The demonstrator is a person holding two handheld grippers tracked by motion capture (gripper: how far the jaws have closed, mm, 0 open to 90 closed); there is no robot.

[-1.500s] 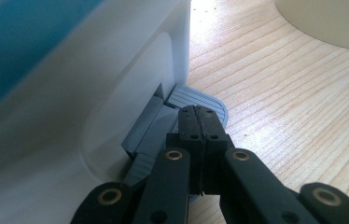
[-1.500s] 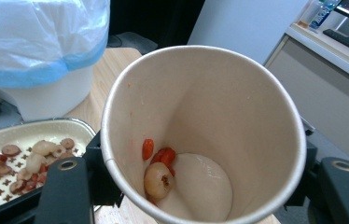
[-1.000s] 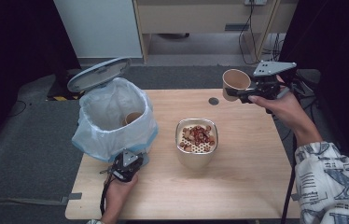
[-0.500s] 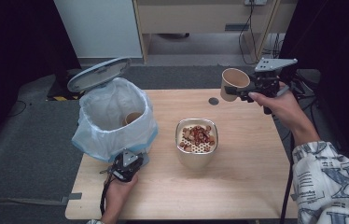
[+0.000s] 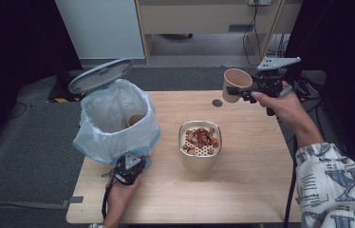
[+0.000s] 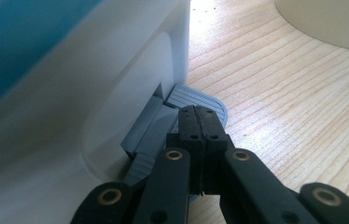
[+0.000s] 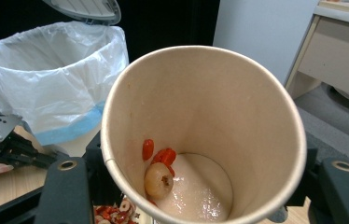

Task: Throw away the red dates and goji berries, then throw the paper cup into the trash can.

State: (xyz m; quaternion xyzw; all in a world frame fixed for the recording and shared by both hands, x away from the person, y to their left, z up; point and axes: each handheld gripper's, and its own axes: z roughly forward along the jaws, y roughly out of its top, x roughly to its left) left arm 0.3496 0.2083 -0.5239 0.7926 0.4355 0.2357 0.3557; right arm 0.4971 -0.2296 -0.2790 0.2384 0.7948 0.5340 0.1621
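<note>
A paper cup (image 5: pixel 236 83) is gripped tilted by the right tool (image 5: pixel 254 91) at upper right of the frame, while the closed left tool (image 5: pixel 129 167) is pressed on the bin pedal (image 6: pixel 196 100), lower left

- No word, brand, number or sign can be read on anything on the table.
- The person's sleeve (image 5: pixel 337 190), at the lower right of the high view, bears large letter-like print, too blurred to read.
</note>
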